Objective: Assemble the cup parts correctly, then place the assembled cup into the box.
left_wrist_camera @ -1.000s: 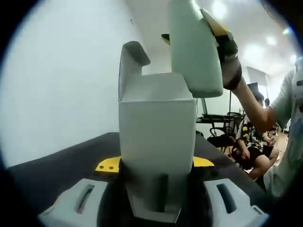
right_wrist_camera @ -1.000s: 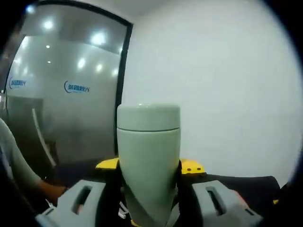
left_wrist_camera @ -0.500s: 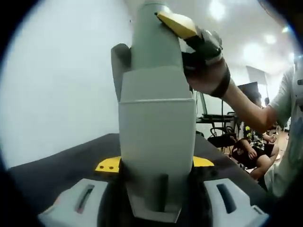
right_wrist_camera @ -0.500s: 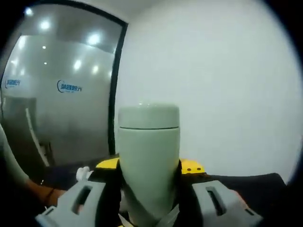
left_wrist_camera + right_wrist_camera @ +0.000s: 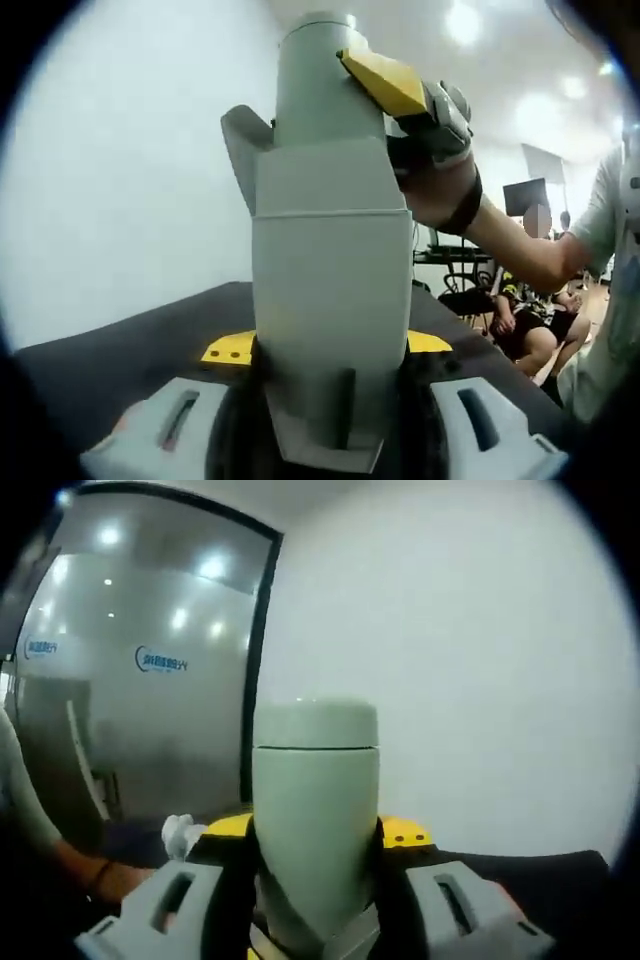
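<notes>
A tall white carton box stands upright between the jaws of my left gripper, which is shut on it, its top flap open. The pale green cup with its lid on sits partly down in the box's open top. My right gripper, with yellow pads and a gloved hand behind it, grips the cup from the right. In the right gripper view the cup fills the middle, with my right gripper shut on it and the box's edge low at its base.
A dark tabletop lies under the box. A white wall and a glass partition stand behind. The person's arm reaches in from the right, with seated people farther back.
The cup has come from above and to the right of the box to over its opening and sunk partly into it. The box in the left gripper has stayed put.
</notes>
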Motion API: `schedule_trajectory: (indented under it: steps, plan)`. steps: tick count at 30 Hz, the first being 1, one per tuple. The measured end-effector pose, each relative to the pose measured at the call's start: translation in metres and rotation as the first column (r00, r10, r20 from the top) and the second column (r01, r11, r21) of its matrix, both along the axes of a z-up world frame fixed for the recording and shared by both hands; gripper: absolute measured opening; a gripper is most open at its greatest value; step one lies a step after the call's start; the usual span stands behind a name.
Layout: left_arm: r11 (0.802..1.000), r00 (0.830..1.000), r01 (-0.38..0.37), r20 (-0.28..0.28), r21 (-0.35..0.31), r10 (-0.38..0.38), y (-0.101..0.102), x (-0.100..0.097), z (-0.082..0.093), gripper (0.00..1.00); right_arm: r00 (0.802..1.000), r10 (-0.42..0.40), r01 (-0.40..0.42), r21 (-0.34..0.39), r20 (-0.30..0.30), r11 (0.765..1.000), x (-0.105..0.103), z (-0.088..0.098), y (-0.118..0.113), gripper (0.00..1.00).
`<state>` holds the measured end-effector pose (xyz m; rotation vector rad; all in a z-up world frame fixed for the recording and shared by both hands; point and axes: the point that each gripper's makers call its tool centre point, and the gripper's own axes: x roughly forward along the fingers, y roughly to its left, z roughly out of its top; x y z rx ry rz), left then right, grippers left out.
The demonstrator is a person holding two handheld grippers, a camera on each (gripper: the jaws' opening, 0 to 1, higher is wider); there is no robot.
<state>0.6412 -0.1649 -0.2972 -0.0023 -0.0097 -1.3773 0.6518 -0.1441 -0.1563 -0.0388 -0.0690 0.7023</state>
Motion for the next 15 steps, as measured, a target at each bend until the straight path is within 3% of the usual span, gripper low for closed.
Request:
schedule_trajectory:
  steps: [10, 12, 15]
  plan:
    - [1.0, 1.0, 0.0, 0.001, 0.004, 0.0, -0.001, 0.0, 0.0, 0.49, 0.997, 0.018, -0.016, 0.031, -0.073, 0.999, -0.001, -0.015, -0.007, 0.43]
    - [1.0, 1.0, -0.001, 0.002, 0.007, 0.001, -0.001, 0.001, 0.0, 0.49, 0.996, 0.032, -0.026, 0.073, -0.08, 0.997, -0.003, -0.01, -0.008, 0.43]
    - [1.0, 1.0, -0.004, -0.003, 0.005, 0.004, 0.0, 0.004, -0.001, 0.49, 0.997, 0.019, -0.016, 0.034, -0.078, 0.999, -0.002, -0.014, -0.008, 0.42]
